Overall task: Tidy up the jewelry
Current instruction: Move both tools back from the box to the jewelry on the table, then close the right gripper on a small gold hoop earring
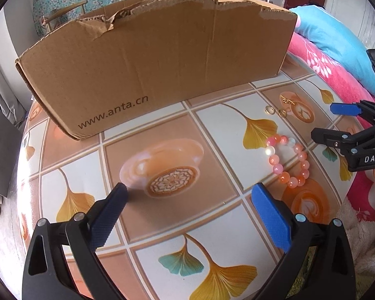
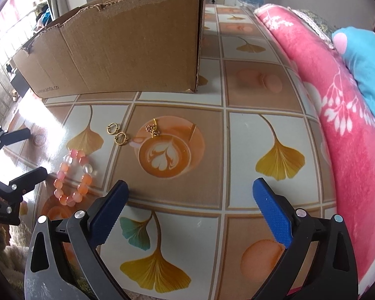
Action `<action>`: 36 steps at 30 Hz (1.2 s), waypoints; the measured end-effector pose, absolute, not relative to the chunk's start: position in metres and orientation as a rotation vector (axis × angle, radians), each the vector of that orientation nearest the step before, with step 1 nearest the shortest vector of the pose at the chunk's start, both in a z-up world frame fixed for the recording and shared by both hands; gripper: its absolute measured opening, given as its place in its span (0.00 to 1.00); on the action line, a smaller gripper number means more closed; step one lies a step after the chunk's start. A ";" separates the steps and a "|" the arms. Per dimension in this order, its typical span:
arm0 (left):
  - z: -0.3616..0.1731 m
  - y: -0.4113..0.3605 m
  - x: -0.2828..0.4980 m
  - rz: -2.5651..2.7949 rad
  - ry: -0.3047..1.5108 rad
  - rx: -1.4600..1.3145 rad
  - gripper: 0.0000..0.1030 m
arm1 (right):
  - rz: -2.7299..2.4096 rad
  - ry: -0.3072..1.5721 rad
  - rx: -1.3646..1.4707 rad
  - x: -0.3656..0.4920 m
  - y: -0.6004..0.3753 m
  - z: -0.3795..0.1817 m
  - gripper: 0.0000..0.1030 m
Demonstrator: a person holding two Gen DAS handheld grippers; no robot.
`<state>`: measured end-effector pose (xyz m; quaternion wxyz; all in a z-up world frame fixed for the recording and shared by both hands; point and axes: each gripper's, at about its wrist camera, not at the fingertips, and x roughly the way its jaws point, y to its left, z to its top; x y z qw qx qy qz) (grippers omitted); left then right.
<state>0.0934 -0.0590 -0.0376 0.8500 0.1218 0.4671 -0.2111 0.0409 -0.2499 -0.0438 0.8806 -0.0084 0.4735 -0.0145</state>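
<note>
Both the left gripper and right gripper hover wide and empty over the leaf-printed tablecloth, so I'd straddle the pink-and-orange round-bead bracelet squarely, near the small gold earrings, before carrying it toward the torn brown cardboard box.

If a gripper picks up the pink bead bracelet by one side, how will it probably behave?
The bead bracelet is a loop of separate round beads, so it will probably sag and dangle, not stay a stiff ring. The beads look glossy and smooth, so the fingers might slip off one. Pushed on the shiny tablecloth, it likely slides.
</note>
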 end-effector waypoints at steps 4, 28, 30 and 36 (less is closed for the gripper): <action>-0.020 -0.061 0.093 -0.468 0.896 0.263 0.91 | 0.038 0.906 0.074 0.034 -0.253 -0.029 0.91; -0.010 -0.133 0.121 -0.758 0.870 0.284 0.29 | 0.386 0.915 -0.063 0.076 -0.209 -0.035 0.10; -0.012 -0.135 0.122 -0.773 0.876 0.287 0.29 | 0.386 0.919 -0.052 0.075 -0.211 -0.034 0.09; -0.021 -0.147 0.127 -0.816 0.916 0.296 0.29 | 0.367 0.918 -0.027 0.070 -0.213 -0.033 0.09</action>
